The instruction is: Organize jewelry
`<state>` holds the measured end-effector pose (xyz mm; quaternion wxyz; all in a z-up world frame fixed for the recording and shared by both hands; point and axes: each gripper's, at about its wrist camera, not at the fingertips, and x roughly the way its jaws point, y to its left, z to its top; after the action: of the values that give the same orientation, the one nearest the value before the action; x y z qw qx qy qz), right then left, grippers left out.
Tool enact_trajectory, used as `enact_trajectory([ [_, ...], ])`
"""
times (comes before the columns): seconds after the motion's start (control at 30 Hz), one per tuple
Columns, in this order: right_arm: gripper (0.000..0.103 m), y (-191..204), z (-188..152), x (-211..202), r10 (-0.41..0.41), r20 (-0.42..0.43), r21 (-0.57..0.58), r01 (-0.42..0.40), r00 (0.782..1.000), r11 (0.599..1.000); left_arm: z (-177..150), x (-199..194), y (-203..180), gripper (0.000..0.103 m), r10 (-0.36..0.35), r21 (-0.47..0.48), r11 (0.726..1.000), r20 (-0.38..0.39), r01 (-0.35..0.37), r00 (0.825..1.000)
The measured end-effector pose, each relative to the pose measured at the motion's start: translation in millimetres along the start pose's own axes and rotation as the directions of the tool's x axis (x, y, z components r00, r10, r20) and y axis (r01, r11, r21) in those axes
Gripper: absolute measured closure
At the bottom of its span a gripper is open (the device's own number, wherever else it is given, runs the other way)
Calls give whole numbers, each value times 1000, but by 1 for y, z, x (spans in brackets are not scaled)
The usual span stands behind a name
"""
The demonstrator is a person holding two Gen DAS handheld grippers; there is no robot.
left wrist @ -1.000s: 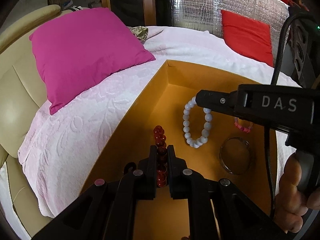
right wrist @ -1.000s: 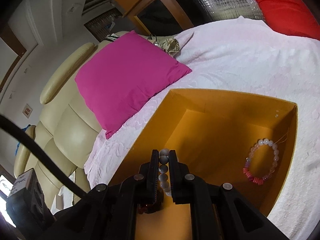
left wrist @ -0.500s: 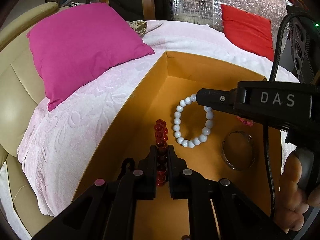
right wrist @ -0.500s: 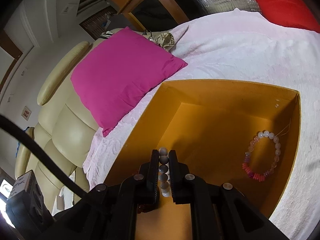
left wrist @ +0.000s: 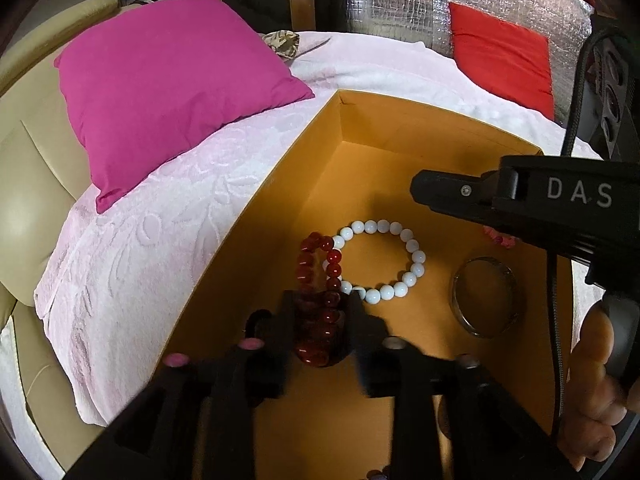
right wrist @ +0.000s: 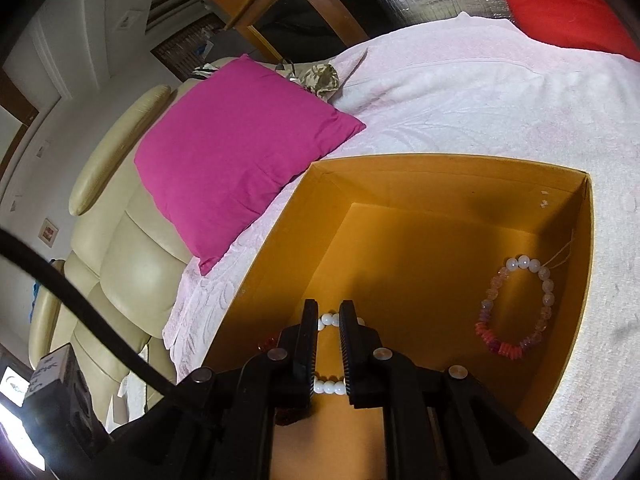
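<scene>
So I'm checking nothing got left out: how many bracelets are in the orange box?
4: a red bead bracelet near the left wall, a white bead bracelet touching it, a metal bangle further right, a pink-and-clear bracelet by the right wall. The grippers may hide others.

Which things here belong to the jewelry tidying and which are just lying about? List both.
Job: orange box; red bead bracelet between the opening left gripper fingers; white bead bracelet; metal bangle; pink bead bracelet; right gripper.
Lying about: magenta pillow; red pillow; blanket.
</scene>
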<state>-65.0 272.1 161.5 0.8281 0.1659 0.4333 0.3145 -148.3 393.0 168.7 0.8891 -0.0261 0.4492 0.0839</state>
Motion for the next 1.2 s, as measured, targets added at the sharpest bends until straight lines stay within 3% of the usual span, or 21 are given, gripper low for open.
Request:
enact_trajectory([
  [0.1, 89, -1, -1, -2, -5, 2, 4, 5, 1000, 1000, -1, -7, -2, 48, 16, 2, 1000, 21, -16, 1000],
  [0.33, 89, 0, -3, -8, -15, -3, 15, 15, 1000, 1000, -5, -14, -6, 44, 33, 10, 999, 34, -33, 999],
  [0.4, 89, 0, -4, -10, -17, -5, 20, 17, 1000, 1000, -5, -17, -7, 37, 42, 13, 999, 43, -43, 998],
  [0.7, 83, -3, -9, -28, -42, 12, 14, 42, 999, 999, -10, -29, -11, 30, 113, 15, 993, 79, -114, 990],
  [0.73, 82, -4, -9, -31, -44, 14, 14, 44, 999, 999, -10, -31, -10, 30, 117, 14, 993, 83, -118, 990],
  [0.77, 75, -5, -10, -35, -52, 17, 13, 52, 999, 999, -12, -34, -10, 30, 122, 15, 992, 88, -124, 989],
  [0.8, 64, -6, -11, -39, -59, 24, 13, 59, 998, 998, -14, -38, -10, 30, 134, 16, 991, 95, -136, 986],
  [0.87, 52, -8, -14, -53, -69, 58, 10, 68, 996, 998, -17, -47, -10, 30, 154, 16, 988, 109, -157, 982],
  [1.03, 52, 3, -25, -94, -93, 135, -60, 102, 987, 993, -30, -87, 0, 27, 185, -20, 983, 161, -185, 969],
  [1.2, 52, 28, -54, -147, -142, 229, -141, 177, 963, 974, -45, -145, 14, 21, 246, -49, 969, 249, -242, 937],
])
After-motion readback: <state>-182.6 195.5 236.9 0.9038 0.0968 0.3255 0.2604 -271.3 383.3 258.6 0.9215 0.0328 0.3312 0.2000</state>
